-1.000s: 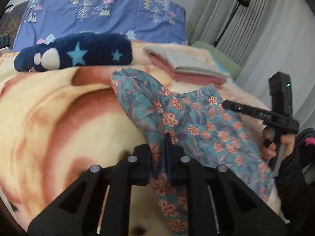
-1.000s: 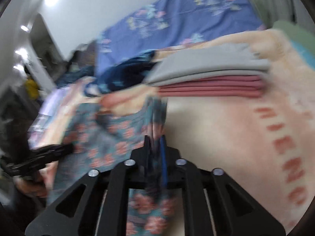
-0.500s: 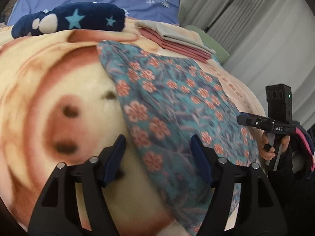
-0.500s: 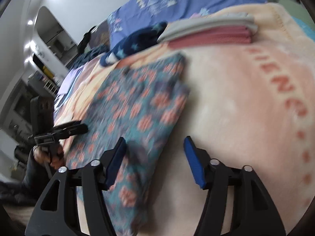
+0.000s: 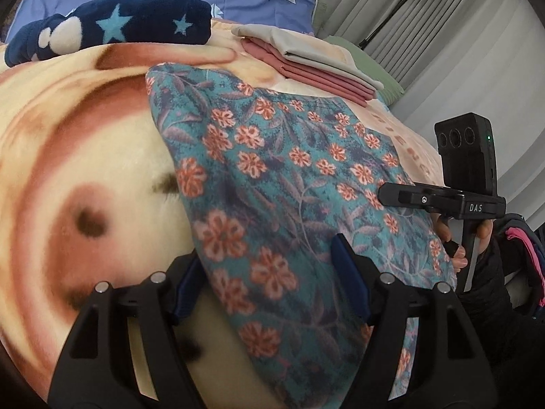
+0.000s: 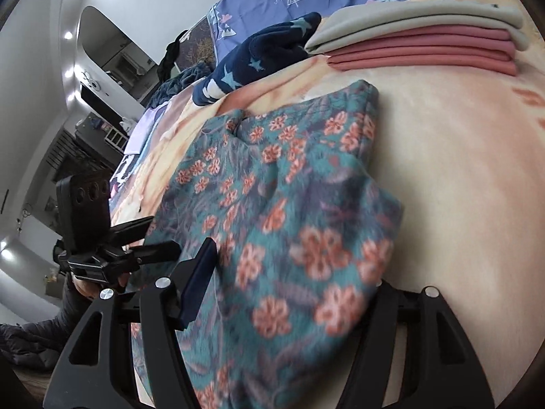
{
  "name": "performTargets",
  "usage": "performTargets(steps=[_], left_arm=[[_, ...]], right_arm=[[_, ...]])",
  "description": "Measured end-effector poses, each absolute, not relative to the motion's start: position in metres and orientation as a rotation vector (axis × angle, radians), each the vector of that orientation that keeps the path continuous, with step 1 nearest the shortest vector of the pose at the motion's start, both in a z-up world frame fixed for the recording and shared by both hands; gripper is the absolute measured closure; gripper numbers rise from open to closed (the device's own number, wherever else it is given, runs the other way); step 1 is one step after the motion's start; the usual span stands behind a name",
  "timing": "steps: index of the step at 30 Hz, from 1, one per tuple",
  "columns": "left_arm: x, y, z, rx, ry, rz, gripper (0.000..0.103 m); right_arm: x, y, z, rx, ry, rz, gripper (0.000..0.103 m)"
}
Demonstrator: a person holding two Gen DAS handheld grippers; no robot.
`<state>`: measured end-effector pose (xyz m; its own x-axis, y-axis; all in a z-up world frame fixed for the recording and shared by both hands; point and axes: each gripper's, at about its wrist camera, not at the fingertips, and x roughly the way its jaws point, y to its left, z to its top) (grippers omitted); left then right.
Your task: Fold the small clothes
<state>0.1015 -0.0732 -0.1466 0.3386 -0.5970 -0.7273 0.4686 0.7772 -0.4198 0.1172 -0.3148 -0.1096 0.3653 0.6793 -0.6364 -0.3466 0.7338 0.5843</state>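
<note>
Floral garment (image 5: 289, 184) lying flat on the fleece blanket (image 5: 85, 156), near the folded stack (image 5: 316, 64). Left gripper (image 5: 269, 283) and right gripper (image 6: 289, 293) both spread wide, empty. Soft, light, floppy by the look; best pinched at a near corner.

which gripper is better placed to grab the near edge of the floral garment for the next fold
Probably the left gripper: its open fingers straddle the floral garment's near-left edge on the blanket. The right gripper is open too, but cloth covers its right finger.
</note>
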Motion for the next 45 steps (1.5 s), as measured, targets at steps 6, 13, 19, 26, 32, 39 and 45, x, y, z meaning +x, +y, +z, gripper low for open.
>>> performTargets(steps=[6,13,19,26,32,39,45], left_arm=[[0.110,-0.079,-0.150,-0.147,1.009,-0.705,0.029],[0.114,-0.080,-0.152,-0.152,1.004,-0.716,0.028],[0.112,-0.078,-0.153,-0.157,0.972,-0.727,0.031],[0.110,-0.071,-0.153,-0.172,0.951,-0.697,0.048],[0.106,-0.078,-0.146,-0.114,0.934,-0.663,0.056],[0.090,-0.092,-0.108,-0.014,0.840,-0.660,0.079],[0.070,-0.107,-0.064,0.058,0.722,-0.670,0.081]], right_arm=[[0.126,-0.317,-0.114,0.405,1.003,0.717,0.039],[0.135,-0.313,-0.116,0.391,0.993,0.714,0.044],[0.131,-0.321,-0.120,0.421,0.950,0.723,0.057],[0.125,-0.314,-0.114,0.366,0.916,0.661,0.071],[0.118,-0.304,-0.105,0.282,0.901,0.599,0.076],[0.087,-0.292,-0.066,0.171,0.779,0.543,0.084],[0.048,-0.282,-0.023,0.063,0.628,0.493,0.085]])
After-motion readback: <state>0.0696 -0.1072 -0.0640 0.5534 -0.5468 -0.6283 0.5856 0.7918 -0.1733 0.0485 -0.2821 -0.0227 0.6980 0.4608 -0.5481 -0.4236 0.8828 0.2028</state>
